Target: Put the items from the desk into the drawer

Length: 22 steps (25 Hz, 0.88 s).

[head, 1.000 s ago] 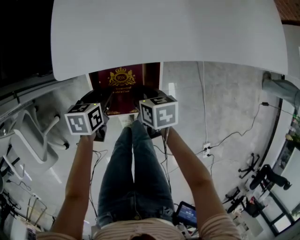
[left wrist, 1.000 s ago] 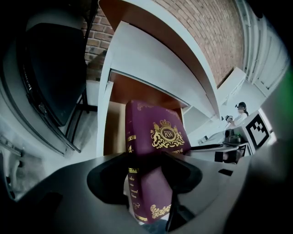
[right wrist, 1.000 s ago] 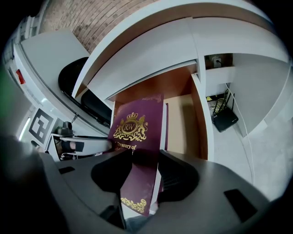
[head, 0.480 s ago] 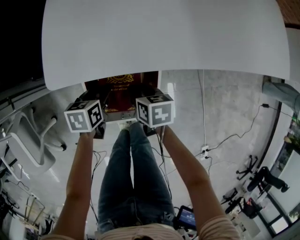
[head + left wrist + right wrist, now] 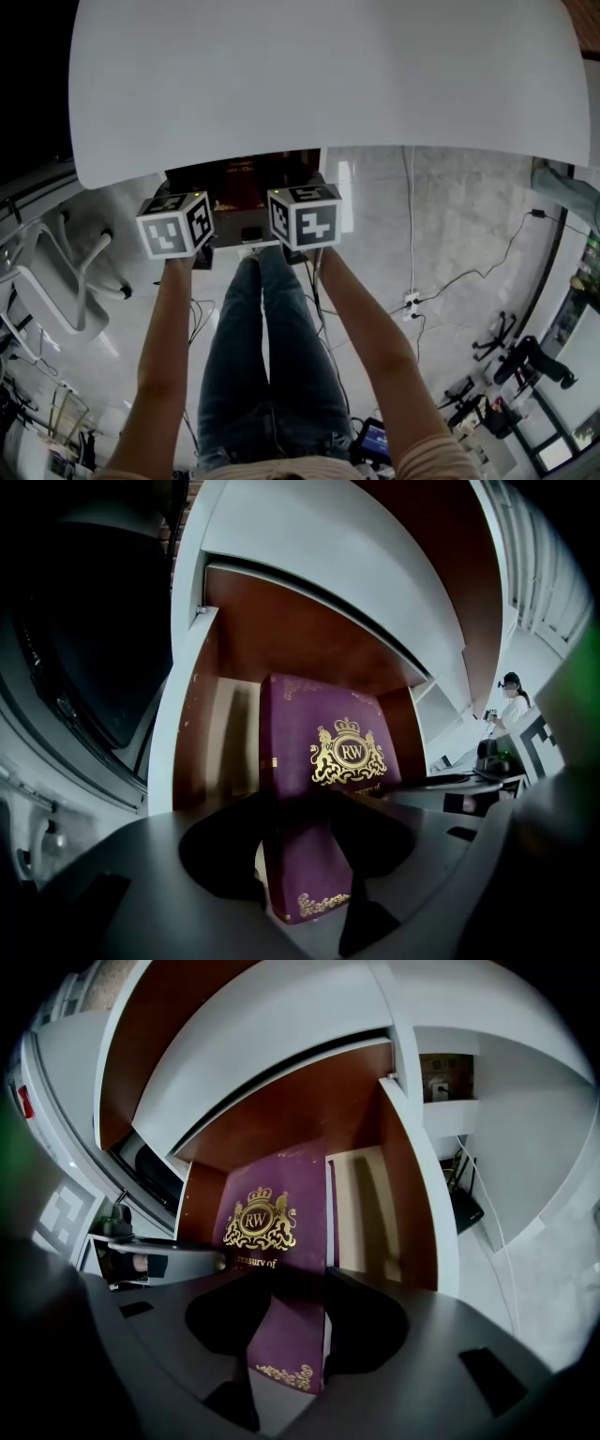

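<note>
**Book sinking into the drawer, both tools clamped on it**

Change vs a sec ago: in head view both marker cubes sit lower and nearer the lip of the desk (image 5: 328, 75). The purple book with the gold RW crest (image 5: 239, 180) had most of its cover showing ahead of the tools. Now only a dim strip shows past that lip. So the book has been carried down and in, toward the drawer (image 5: 190, 724).

Grip: L tool (image 5: 300, 892) pinches the book's near left edge, jaws set wide on the thick block. R tool (image 5: 291, 1354) does the same on the near right edge. Neither has let go.

Where it is: the book runs fwd from btwn each tool's jaws, tilted, its far end inside the brown-lined drawer. One white drawer wall stands just left of L tool, the other just right of R tool. There's a strip of bare drawer floor on each outer side of the book. Can't tell whether the far end touches the floor yet.

Meaning, as a judgement: placing is nearly done, not finished. Next comes lowering the near end flat, then spreading both tools approx together. Releasing one side first could swing the book into a wall.
</note>
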Available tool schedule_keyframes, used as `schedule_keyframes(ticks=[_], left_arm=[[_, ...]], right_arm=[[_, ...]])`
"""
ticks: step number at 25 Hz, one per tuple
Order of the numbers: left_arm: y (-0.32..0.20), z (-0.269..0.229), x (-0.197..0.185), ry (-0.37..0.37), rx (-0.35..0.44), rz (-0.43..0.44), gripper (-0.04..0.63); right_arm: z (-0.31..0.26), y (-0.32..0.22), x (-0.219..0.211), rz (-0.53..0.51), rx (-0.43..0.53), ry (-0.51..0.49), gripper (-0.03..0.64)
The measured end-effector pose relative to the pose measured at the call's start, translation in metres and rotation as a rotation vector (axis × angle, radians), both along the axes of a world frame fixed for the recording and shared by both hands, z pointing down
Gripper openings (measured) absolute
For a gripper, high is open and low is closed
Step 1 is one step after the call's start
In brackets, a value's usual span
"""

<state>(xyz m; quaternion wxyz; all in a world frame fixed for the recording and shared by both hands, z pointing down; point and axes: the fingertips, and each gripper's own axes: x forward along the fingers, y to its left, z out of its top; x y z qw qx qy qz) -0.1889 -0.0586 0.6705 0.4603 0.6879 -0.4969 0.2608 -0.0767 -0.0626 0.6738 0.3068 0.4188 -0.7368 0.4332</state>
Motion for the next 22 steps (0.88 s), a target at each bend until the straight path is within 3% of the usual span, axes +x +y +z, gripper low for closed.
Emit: schedule_keyframes(ticks=[4,10,15,22], left_arm=[[-0.008,0.009,0.002,0.009,0.038,-0.015,0.219],[-0.010,0.024,0.010,0.027,0.033,-0.022,0.219],[-0.011,0.019,0.001,-0.048,-0.010,-0.039,0.215],[-0.013,0.023,0.003,-0.063,-0.004,-0.052,0.214]], right_arm=[[0.003,-0.010,-0.001,-0.003,0.023,0.004,0.187],[0.014,-0.011,0.006,0.011,0.022,0.002,0.187],[0.017,-0.013,0.001,0.001,0.056,0.017,0.186],[0.022,-0.017,0.002,-0.003,0.072,0.028,0.186]])
